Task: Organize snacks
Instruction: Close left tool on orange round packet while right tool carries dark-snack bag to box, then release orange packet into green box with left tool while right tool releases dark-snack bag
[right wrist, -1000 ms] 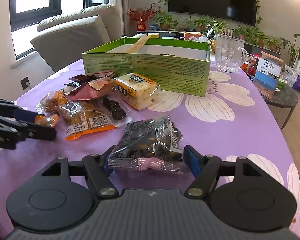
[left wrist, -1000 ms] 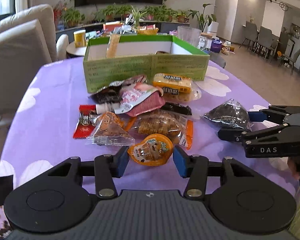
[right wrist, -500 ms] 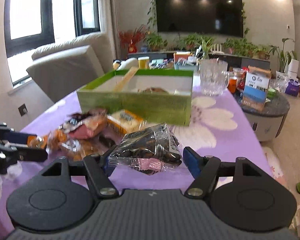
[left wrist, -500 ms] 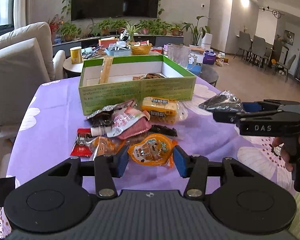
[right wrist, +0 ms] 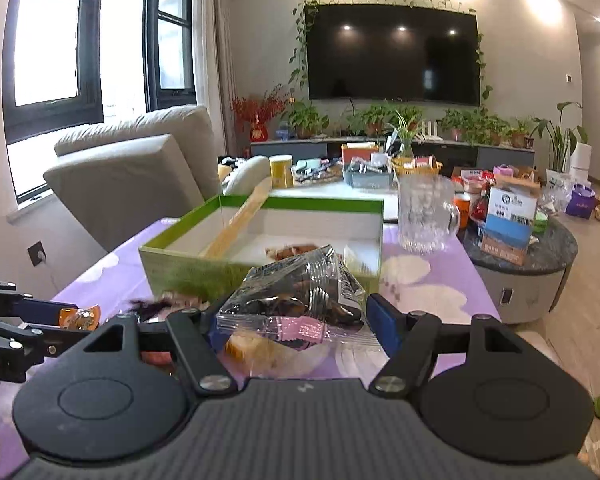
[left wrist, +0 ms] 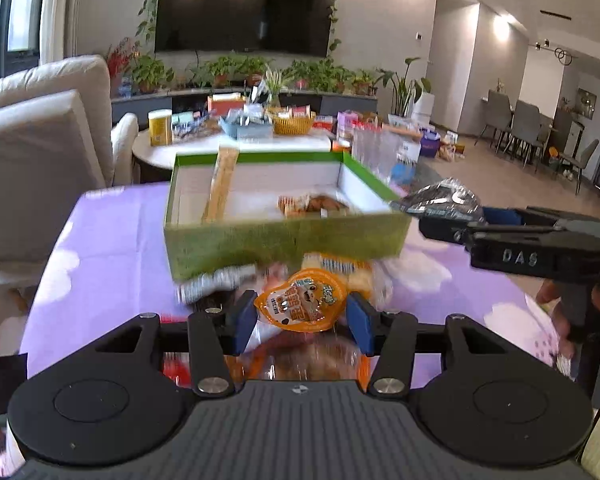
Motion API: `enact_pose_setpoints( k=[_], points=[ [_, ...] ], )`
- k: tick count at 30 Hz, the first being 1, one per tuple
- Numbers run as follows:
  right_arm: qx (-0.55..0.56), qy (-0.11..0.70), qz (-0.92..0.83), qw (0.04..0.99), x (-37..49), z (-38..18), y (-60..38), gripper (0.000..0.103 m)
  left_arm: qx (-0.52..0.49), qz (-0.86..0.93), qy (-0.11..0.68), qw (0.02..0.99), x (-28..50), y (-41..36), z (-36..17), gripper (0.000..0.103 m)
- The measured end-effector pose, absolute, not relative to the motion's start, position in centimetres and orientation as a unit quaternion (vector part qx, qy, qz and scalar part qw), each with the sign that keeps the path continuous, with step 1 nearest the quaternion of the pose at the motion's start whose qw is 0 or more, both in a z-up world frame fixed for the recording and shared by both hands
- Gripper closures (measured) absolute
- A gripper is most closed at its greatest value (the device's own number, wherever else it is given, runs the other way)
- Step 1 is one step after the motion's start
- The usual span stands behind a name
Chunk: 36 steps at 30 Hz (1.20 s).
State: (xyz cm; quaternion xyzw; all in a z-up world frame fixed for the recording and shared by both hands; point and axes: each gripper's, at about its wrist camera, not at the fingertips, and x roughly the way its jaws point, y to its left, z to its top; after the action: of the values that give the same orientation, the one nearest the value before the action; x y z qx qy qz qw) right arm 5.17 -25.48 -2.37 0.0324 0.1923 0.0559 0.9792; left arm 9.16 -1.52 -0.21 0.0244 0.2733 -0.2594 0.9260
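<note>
A shallow green cardboard box with a white inside (left wrist: pixel 284 236) sits open on a bench covered by a purple cloth with white flowers (left wrist: pixel 100 264). Everything here is placed by that box.

The left gripper (left wrist: pixel 300 316) is part closed, its blue pads pressing both sides of a small orange sealed snack cup with a cartoon lid (left wrist: pixel 302 300). The cup hangs clear of the bench, just short of the box's near wall and a little right of that wall's middle. The box opening lies straight ahead of this gripper and beyond the wall.

The right gripper (right wrist: pixel 296 320) is closed about as far on a crinkly clear packet of dark snacks with a pink seal strip (right wrist: pixel 296 300). The packet's long side runs across the gripper, from pad to pad. It is in the air at the box's near right corner, and from the left camera its tip overlaps the box rim, so this hand seems the nearer of the two to the opening.

The box runs long from left to right. A tan strip (left wrist: pixel 220 188) leans inside its left part, and a few brown snacks (left wrist: pixel 312 204) lie right of centre.

A loose heap of other wrapped snacks (left wrist: pixel 220 284) lies on the cloth below the grippers, in front of the near wall; it is blurred.

Both carried snacks likely go forward over the near wall, then down.
</note>
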Motion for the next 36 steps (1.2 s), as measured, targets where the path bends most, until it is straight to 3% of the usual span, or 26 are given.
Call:
enact_pose_setpoints(
  k=[12, 24, 28, 30, 36],
  points=[
    [0.033, 0.176, 0.052, 0.982, 10.5, -1.5, -25.3, 0.045, 0.036, -0.250, 0.239, 0.937, 17.5, -3.7, 1.6, 0.057],
    [0.045, 0.190, 0.017, 0.981, 16.7, -2.9, -25.3, 0.045, 0.038, -0.233, 0.277, 0.931, 26.1, -6.3, -2.0, 0.057],
    [0.035, 0.272, -0.005, 0.962, 18.3, -5.7, -25.0, 0.045, 0.033, -0.222, 0.318, 0.921, 26.1, -6.3, -4.7, 0.055],
    [0.013, 0.253, -0.009, 0.967, 17.1, -6.0, -24.4, 0.045, 0.004, -0.218, 0.315, 0.924, 25.7, -5.5, -4.8, 0.050],
    [0.049, 0.248, -0.007, 0.967, 14.2, -5.1, -24.9, 0.045, 0.006, -0.212, 0.308, 0.928, 24.1, -4.9, -3.7, 0.048]
  ],
)
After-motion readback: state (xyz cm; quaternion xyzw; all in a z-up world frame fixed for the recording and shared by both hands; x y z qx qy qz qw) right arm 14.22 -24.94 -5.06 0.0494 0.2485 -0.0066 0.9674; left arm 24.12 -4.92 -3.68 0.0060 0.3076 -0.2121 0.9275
